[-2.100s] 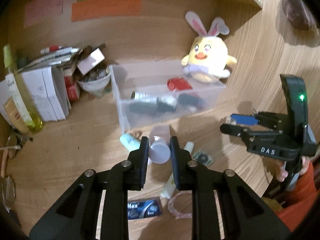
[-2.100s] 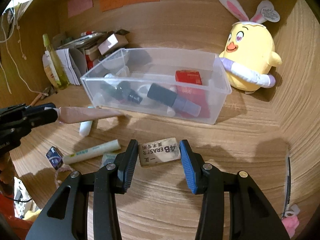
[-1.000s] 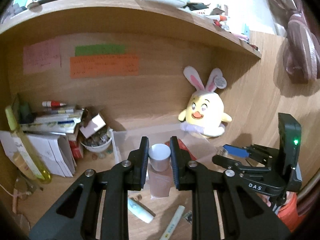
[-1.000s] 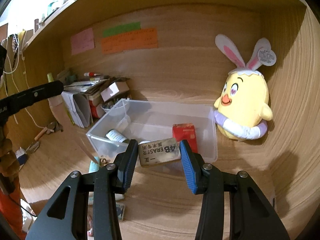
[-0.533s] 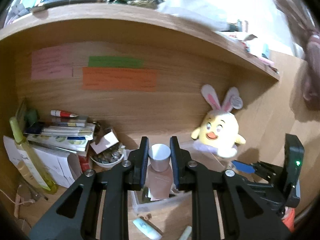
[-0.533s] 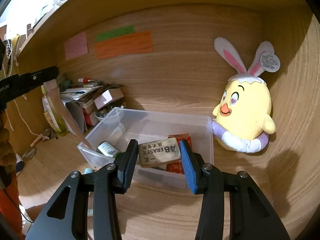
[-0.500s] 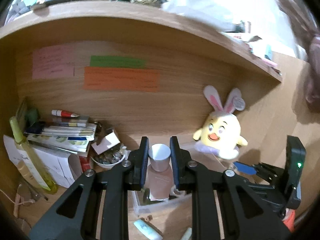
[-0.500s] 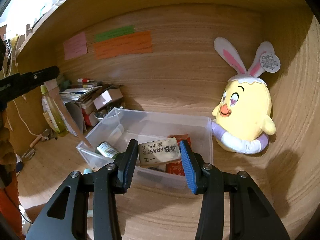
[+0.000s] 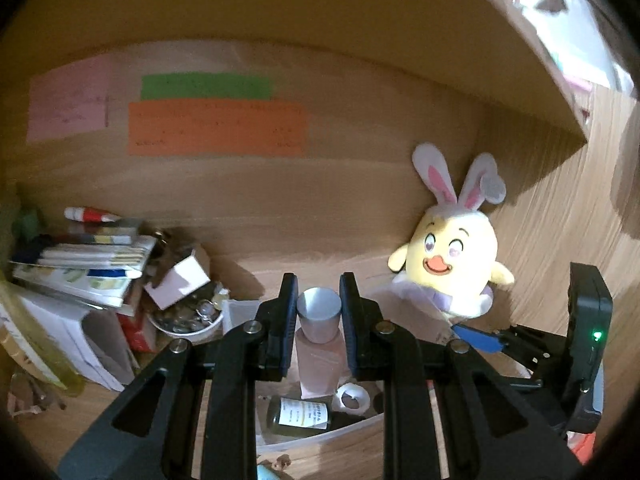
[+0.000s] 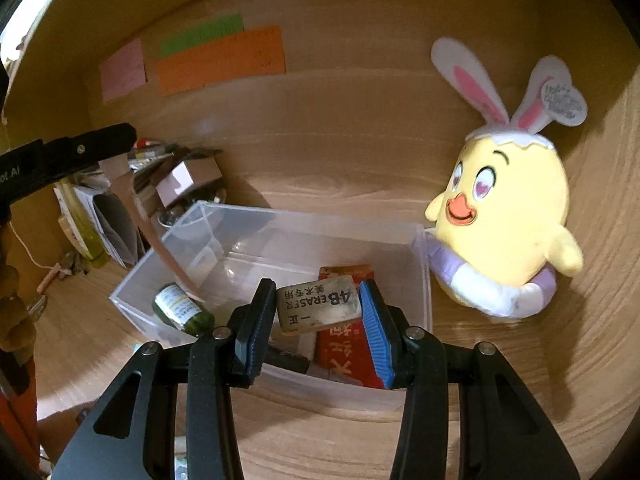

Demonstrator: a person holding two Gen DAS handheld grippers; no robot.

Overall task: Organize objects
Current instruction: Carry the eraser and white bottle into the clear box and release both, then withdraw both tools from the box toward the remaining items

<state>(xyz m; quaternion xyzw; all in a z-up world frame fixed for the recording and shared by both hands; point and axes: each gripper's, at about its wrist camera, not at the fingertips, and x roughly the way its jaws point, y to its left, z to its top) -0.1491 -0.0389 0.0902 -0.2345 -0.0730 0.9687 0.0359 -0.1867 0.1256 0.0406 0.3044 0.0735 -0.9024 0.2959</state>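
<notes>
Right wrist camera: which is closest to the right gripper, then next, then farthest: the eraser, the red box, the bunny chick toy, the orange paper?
1. Eraser: held between the right gripper's fingers.
2. Red box: just beyond, inside the clear bin.
3. Bunny chick toy: right of the bin, by the wall.
4. Orange paper: up on the back wall, left.

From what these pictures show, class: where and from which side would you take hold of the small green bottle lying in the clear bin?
Grip the green bottle across its labelled middle, coming from above, since the bin walls block the sides. It lies on its side, so its round body probably suits jaws set across it.
</notes>
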